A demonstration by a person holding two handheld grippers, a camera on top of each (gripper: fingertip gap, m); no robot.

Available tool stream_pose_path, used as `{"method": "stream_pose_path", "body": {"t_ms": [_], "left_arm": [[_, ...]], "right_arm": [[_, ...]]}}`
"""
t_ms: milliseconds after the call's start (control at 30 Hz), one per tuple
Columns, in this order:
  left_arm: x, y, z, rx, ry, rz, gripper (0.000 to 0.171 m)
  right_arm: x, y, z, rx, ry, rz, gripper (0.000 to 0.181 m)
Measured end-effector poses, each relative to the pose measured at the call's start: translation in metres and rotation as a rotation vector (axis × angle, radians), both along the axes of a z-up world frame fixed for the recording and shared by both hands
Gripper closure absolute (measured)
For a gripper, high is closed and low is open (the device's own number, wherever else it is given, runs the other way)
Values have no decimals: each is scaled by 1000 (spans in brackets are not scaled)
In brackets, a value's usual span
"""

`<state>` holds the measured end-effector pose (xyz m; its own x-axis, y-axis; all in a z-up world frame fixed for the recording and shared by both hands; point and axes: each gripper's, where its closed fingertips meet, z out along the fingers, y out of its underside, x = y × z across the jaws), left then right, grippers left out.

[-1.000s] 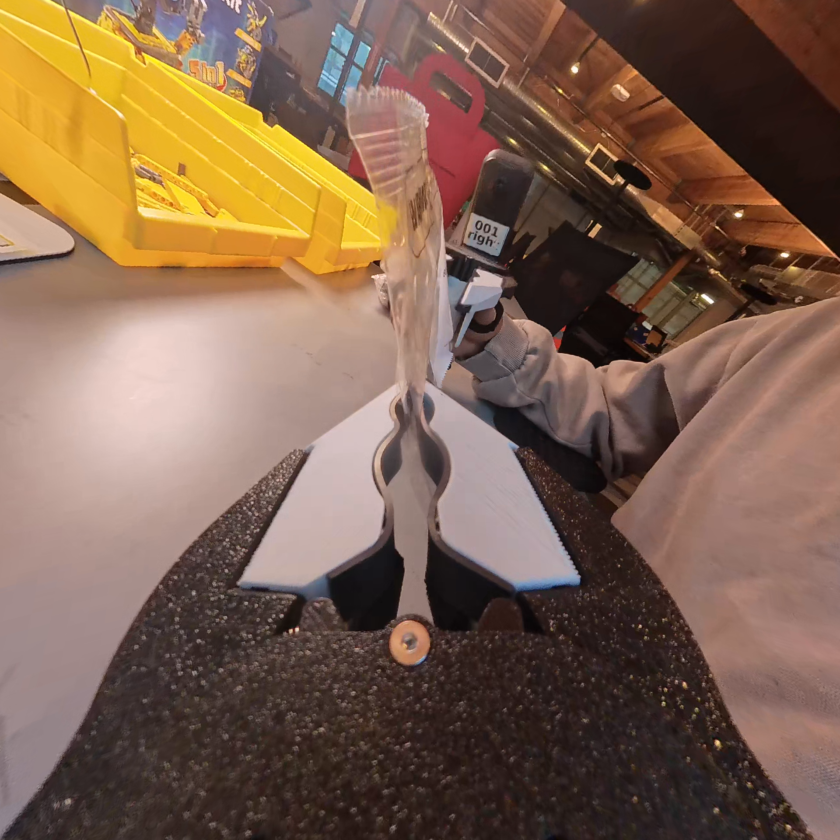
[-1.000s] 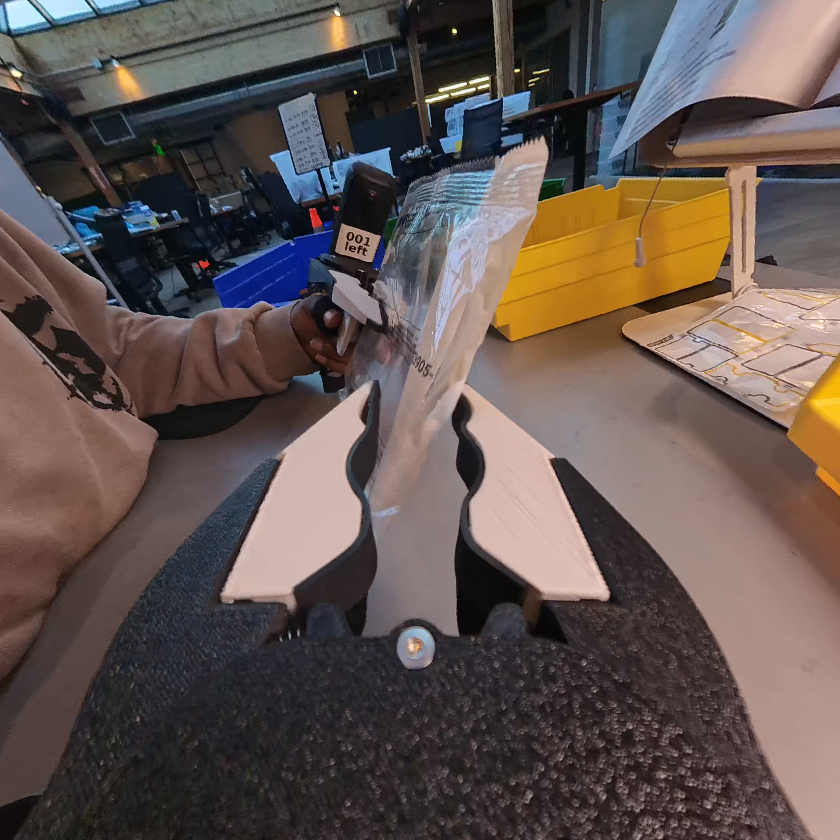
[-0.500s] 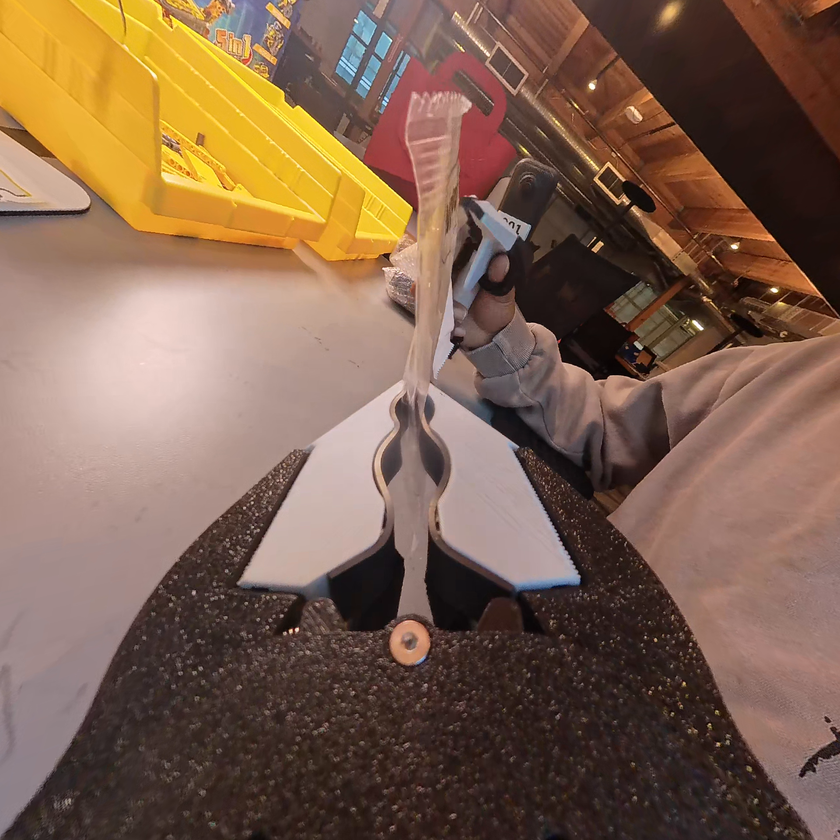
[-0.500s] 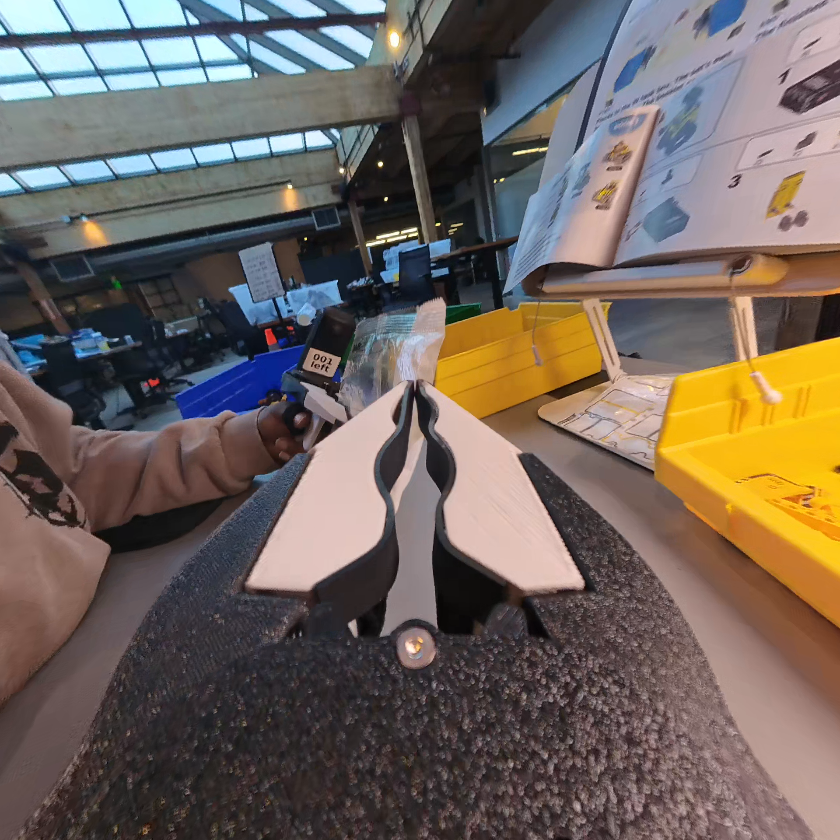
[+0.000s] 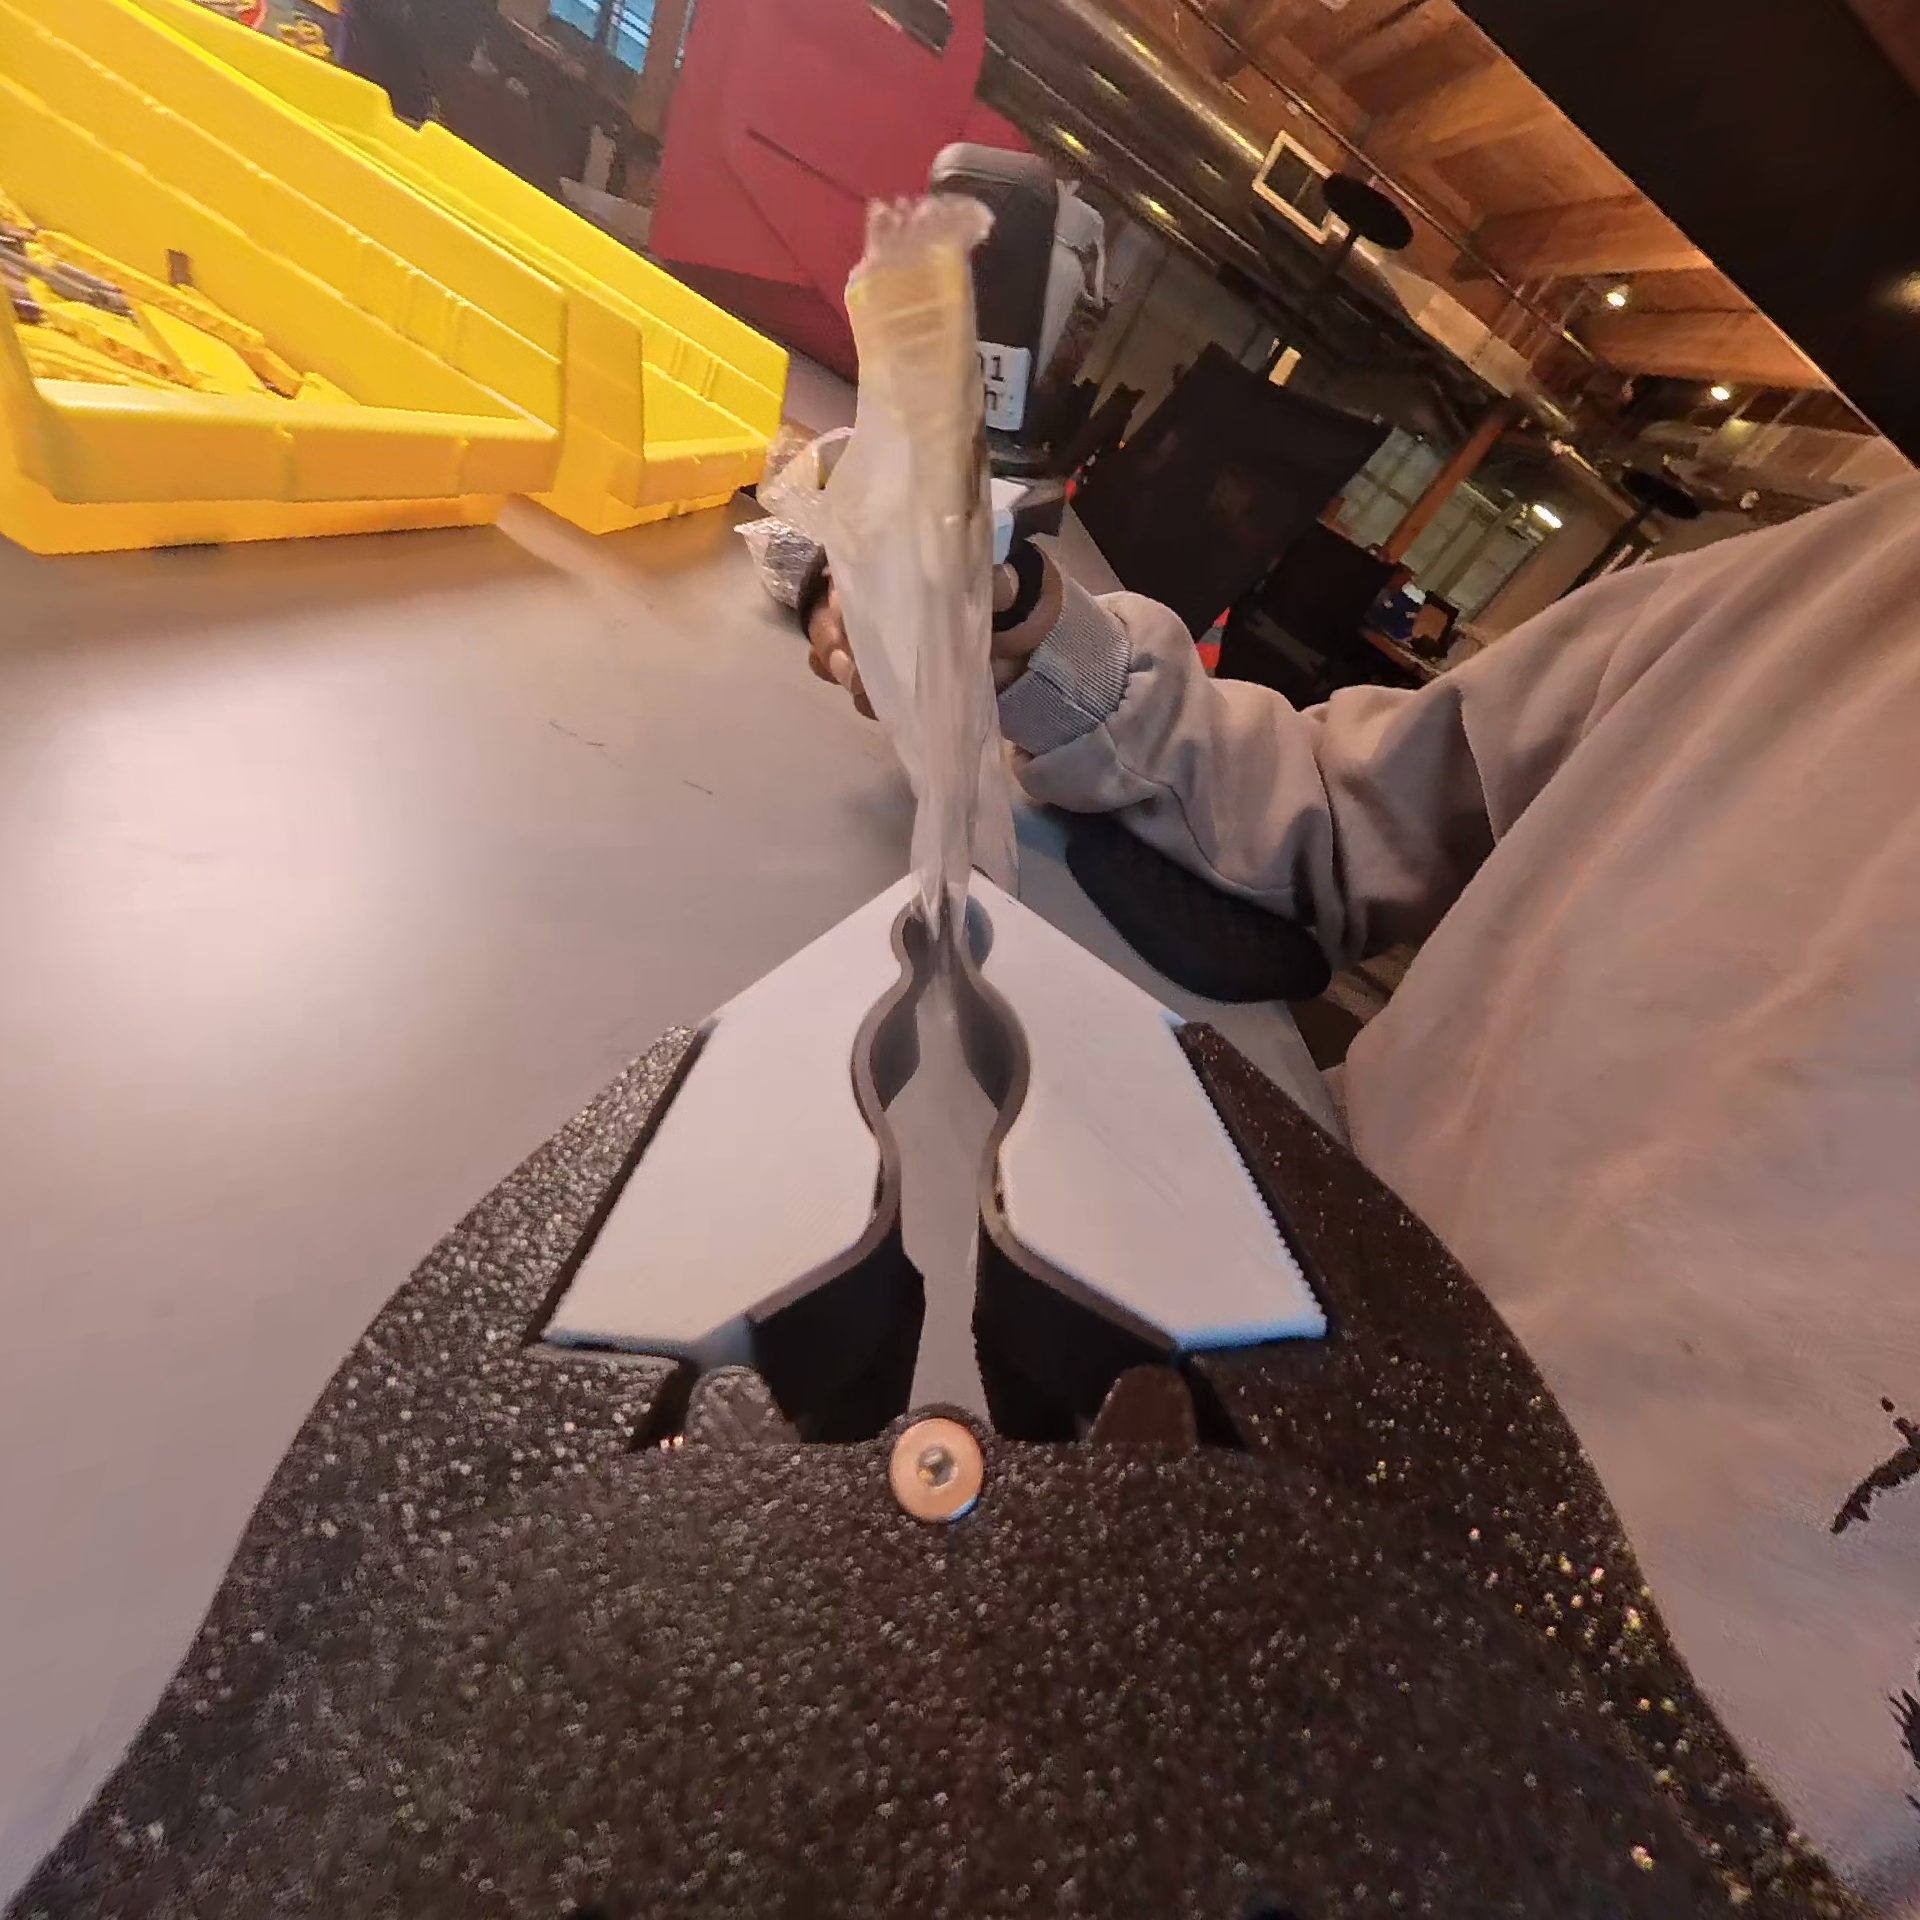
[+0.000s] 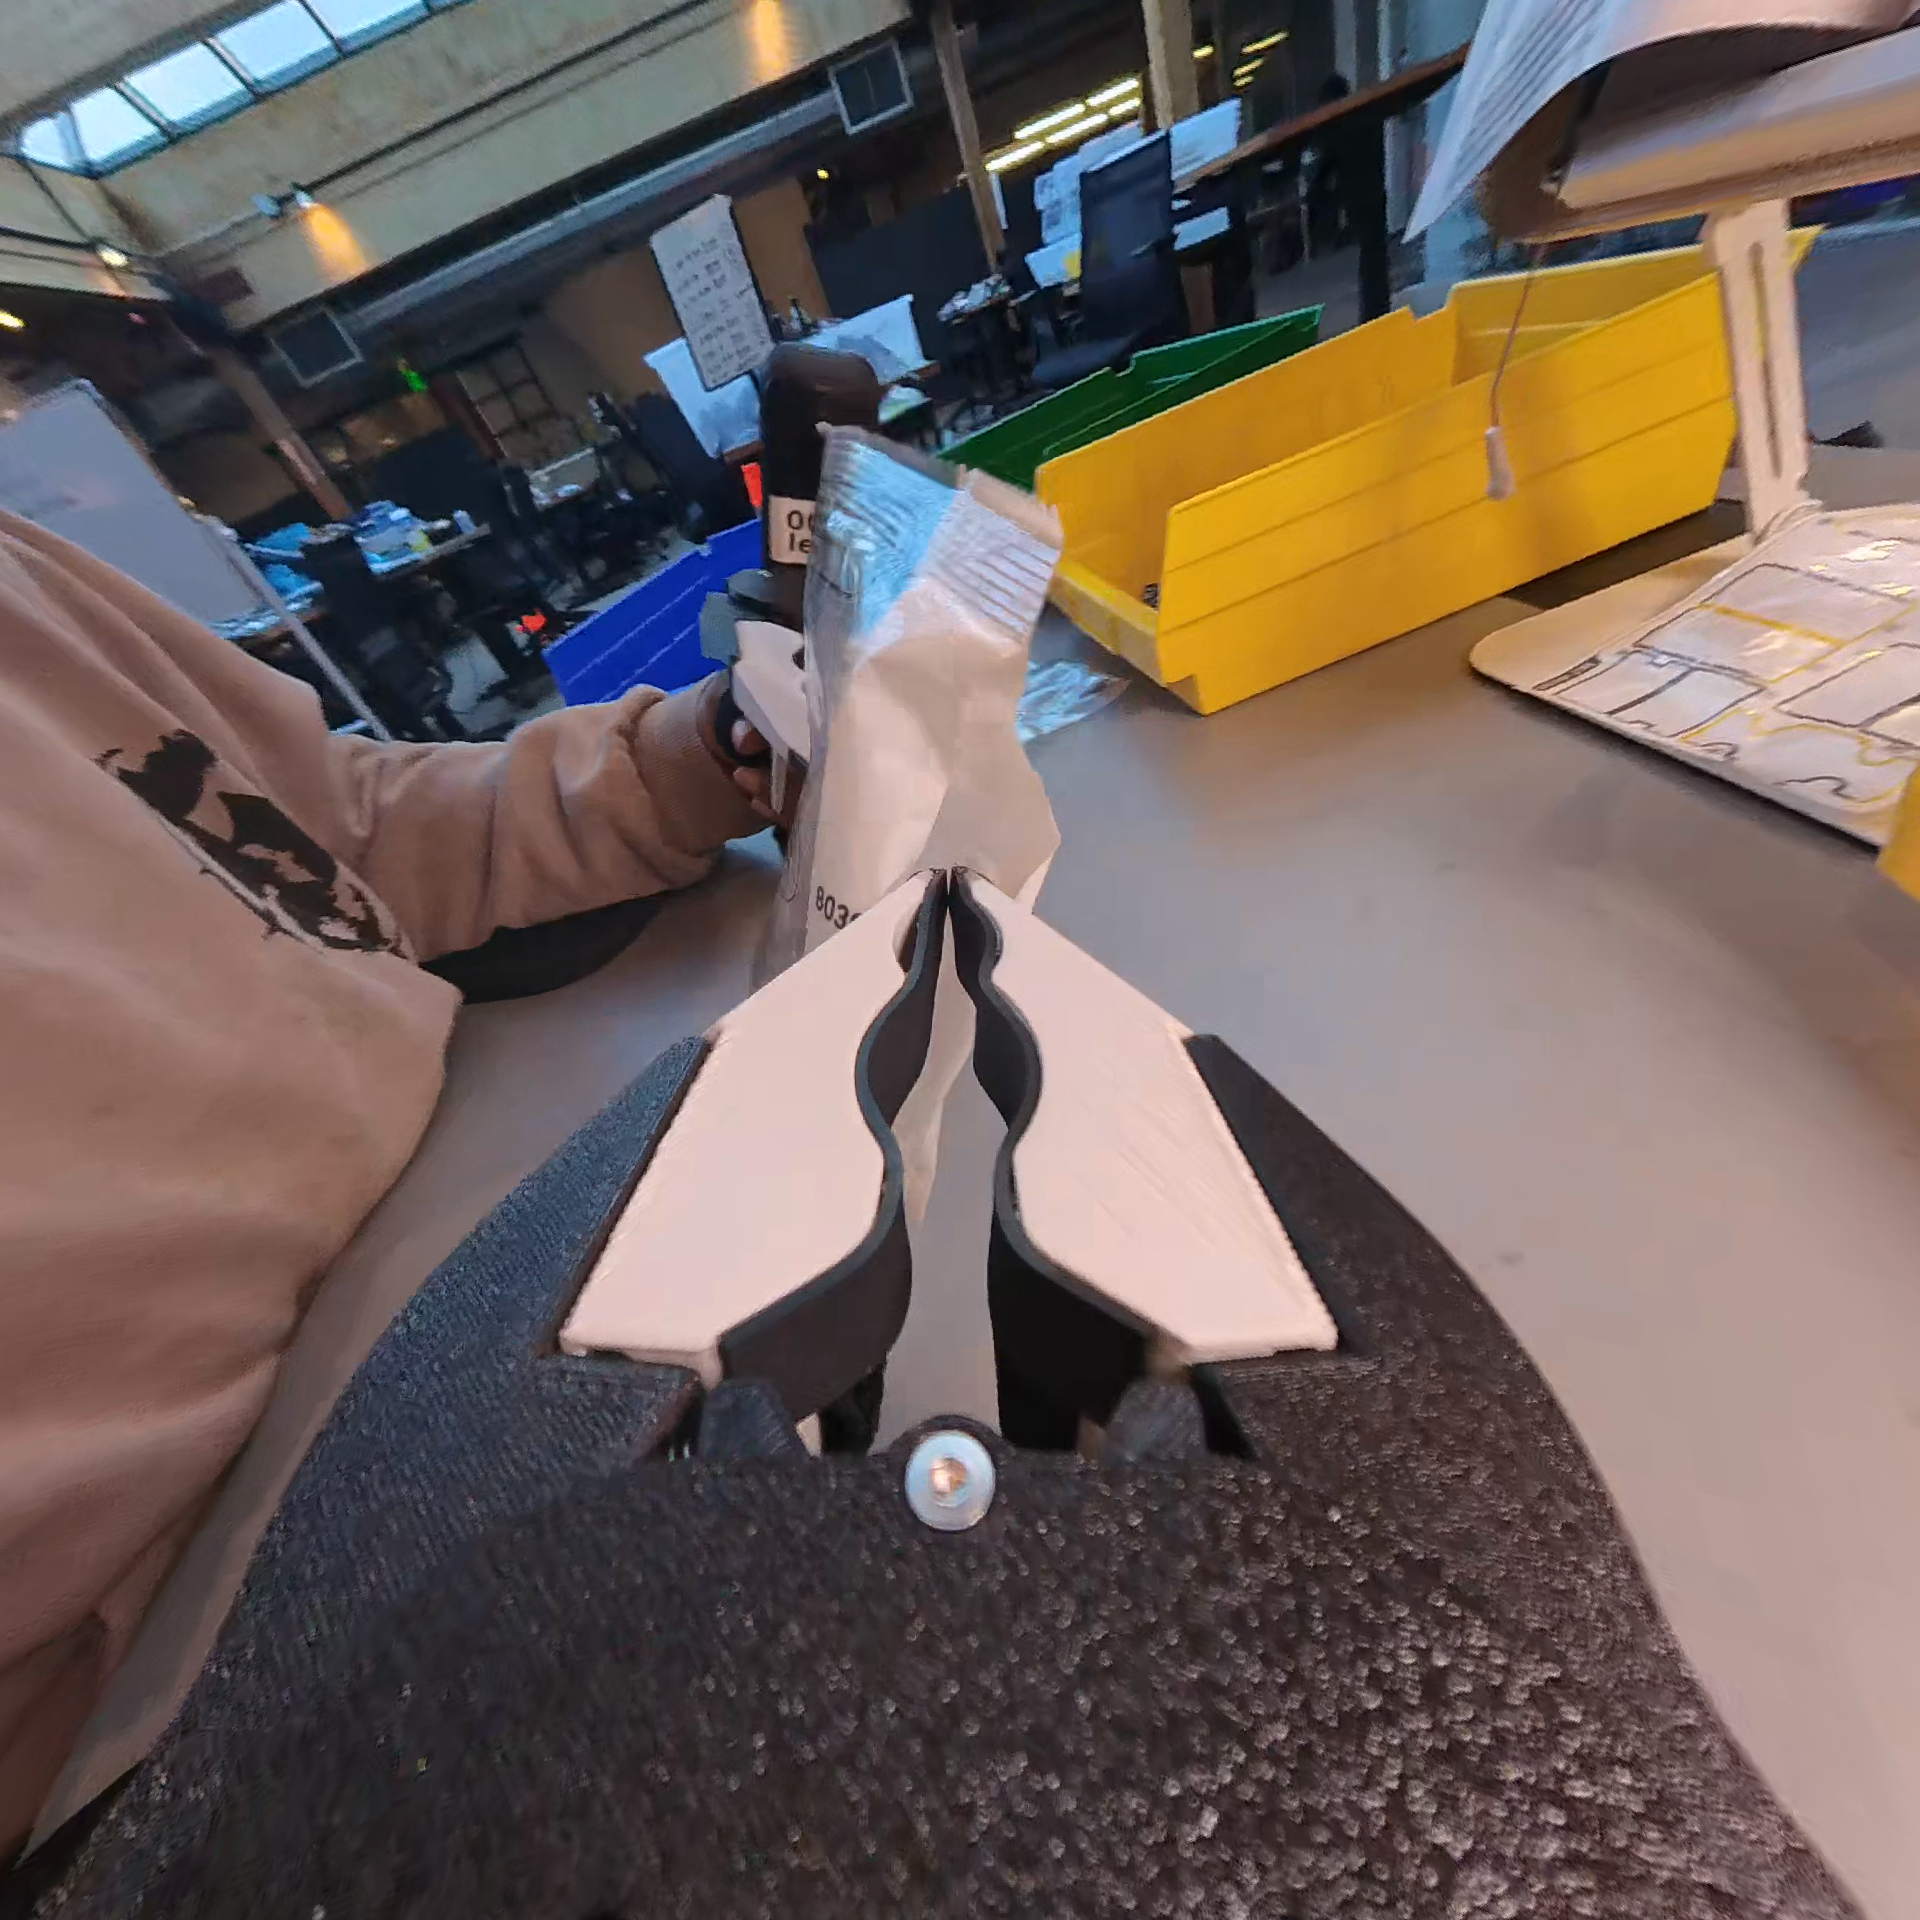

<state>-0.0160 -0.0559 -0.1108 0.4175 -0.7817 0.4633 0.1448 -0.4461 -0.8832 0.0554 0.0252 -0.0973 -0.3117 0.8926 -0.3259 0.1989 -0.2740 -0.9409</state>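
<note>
standing upright above the grey table (image 5: 312, 831), a clear plastic bag (image 5: 925, 540) is pinched at its lower edge by the left hand-held gripper (image 5: 940, 920). since a second ago, the right hand-held gripper (image 6: 948, 878) has been closed on its side. yellow bins (image 6: 1403, 499) are seen behind.

We saw a thin, glossy, crinkled clear plastic bag (image 5: 920, 582) pinched by the left gripper (image 5: 940, 920), whose matt white plastic fingers (image 5: 769, 1153) bore fine ridges and dark rubbery inner edges, set in a rough, speckled black body with one shiny metal screw (image 5: 935, 1472). The right gripper (image 6: 948, 883) looked alike. At upper left, yellow bins (image 5: 312, 343) were smooth semi-gloss plastic on a smooth, matt grey table (image 5: 364, 831); the sleeve (image 5: 1226, 769) was soft beige cloth.
</note>
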Motion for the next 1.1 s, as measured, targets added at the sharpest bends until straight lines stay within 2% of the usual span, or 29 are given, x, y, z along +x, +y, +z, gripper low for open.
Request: {"method": "stream_pose_path", "body": {"t_ms": [33,100,133,233,300,333,467,533,600,633,700,767,867,1100], "left_arm": [[3,-4,1,11,3,-26,171],[8,-12,3,31,10,-72,171],[10,-14,2,38,20,-84,171],[14,-18,1,37,33,-112,171],[9,-10,-6,21,66,-62,171],[4,-4,-8,6,75,-18,171],[-14,13,-11,-61,37,99,171],[-15,14,-10,-68,29,101,171],[-10,9,-11,-64,35,69,171],[-8,9,-13,-68,52,68,171],[-11,15,-19,-99,70,111,171],[-20,23,-21,-140,31,168,171],[-28,29,-18,-179,-46,205,171],[-23,29,-16,-160,-33,208,171]], "right_arm": [[0,-1,0,-31,-1,10,181],[-4,15,-4,-54,-25,-79,181],[-4,13,-4,-58,-18,-62,181],[2,-22,4,-65,20,125,181],[18,-58,20,-123,95,343,181],[19,-63,23,-123,105,366,181],[13,-58,16,-72,75,311,177],[1,-37,8,-38,35,180,177],[-7,-21,-7,91,-24,62,181],[-7,-21,-10,142,-29,53,181],[-2,-40,-10,149,-27,160,181],[-2,-50,-15,175,-49,196,179],[-9,-43,-39,314,-157,136,169],[-20,-39,-37,394,-144,64,158]]}}
